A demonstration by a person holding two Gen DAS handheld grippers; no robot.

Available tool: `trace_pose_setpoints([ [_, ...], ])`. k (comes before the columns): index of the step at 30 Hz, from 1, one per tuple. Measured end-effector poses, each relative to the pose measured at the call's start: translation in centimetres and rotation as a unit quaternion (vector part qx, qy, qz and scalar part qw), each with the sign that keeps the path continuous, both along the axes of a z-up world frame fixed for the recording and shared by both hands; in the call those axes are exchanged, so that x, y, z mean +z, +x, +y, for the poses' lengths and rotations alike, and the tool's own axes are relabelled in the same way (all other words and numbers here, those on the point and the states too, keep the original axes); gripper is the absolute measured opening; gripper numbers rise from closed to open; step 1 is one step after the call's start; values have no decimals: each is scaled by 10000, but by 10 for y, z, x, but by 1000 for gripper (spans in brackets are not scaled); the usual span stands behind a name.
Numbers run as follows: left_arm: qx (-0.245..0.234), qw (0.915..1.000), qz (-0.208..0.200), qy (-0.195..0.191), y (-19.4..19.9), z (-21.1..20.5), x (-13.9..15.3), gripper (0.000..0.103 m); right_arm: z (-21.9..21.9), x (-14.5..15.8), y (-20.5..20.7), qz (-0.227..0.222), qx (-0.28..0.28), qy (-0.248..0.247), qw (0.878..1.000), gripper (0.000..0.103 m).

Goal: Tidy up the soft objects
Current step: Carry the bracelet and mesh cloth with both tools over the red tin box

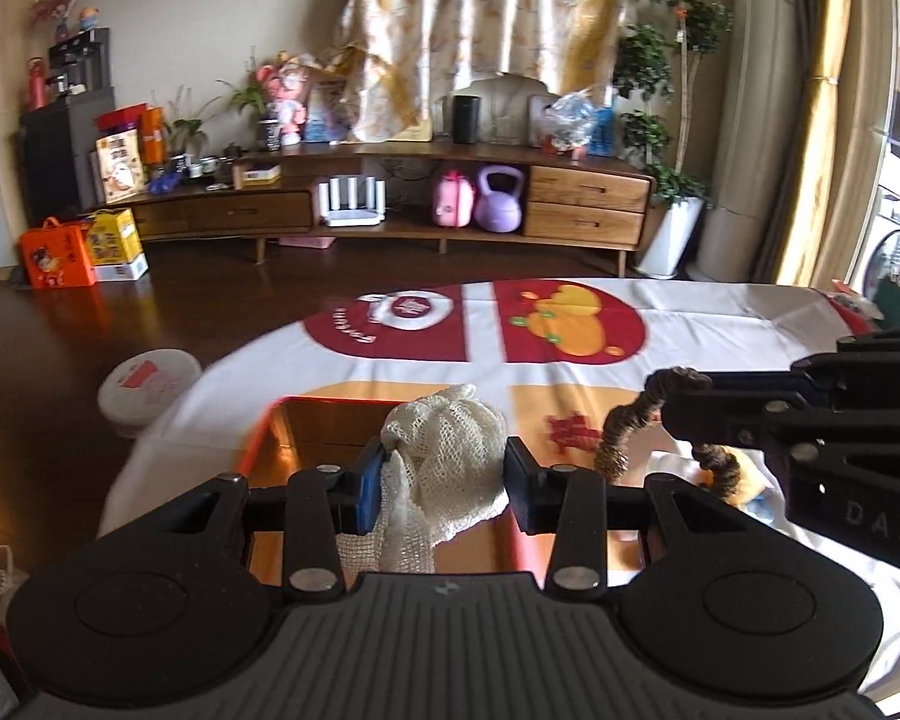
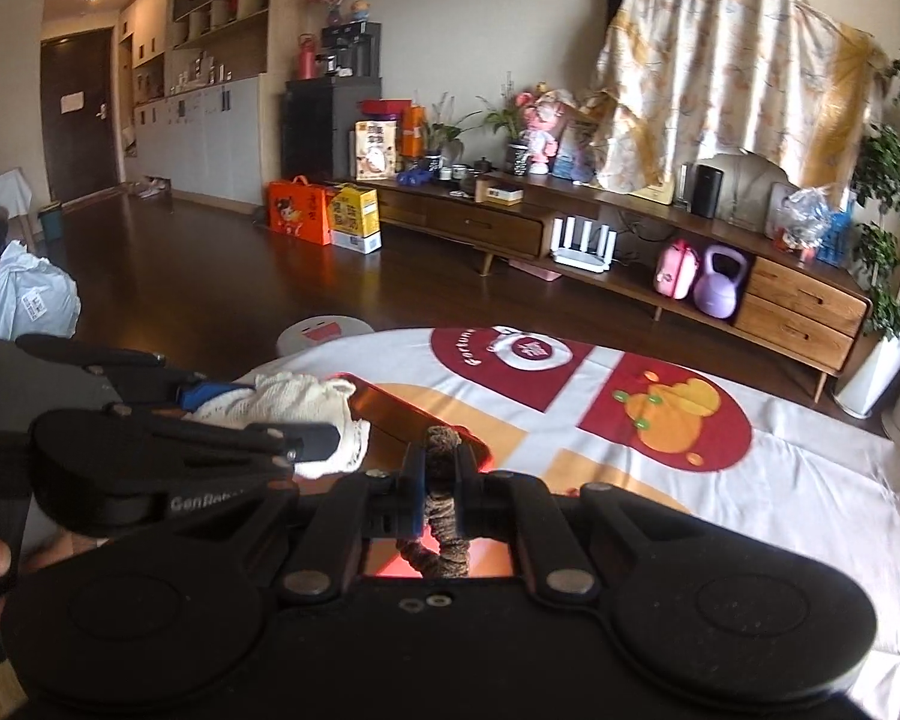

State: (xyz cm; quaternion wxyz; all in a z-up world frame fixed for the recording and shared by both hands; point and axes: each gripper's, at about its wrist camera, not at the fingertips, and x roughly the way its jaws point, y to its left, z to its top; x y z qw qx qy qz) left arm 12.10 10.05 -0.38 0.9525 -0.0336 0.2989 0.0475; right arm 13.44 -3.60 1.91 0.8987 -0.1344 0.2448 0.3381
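My left gripper is shut on a white knitted mesh cloth and holds it over an open orange-red box on the table. My right gripper is shut on a brown fuzzy scrunchie, also above the box's shiny rim. In the left wrist view the right gripper comes in from the right with the scrunchie hanging from it. In the right wrist view the left gripper and the cloth sit at the left.
The table wears a white cloth with red and orange prints. A white round bin stands on the dark floor to the left. A yellow-blue soft item lies under the right gripper. A long wooden TV cabinet lines the far wall.
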Motion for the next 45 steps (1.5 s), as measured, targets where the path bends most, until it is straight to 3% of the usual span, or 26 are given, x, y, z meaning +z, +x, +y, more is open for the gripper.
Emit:
trace_pose_setpoints([
  [7,213,9996,190,35,12,41,-7,40,40,-7,9,1,167,-98,9998,7],
  [16,553,9971,510,-151,35,81,-36,41,81,-34,27,159,262,-324,9990,7],
  [33,549,9924,1025,-414,91,90,-88,41,102,-96,75,655,54,-733,9951,7],
  [45,491,9896,1302,-353,110,86,-107,41,108,-117,75,718,187,-1111,9910,9],
])
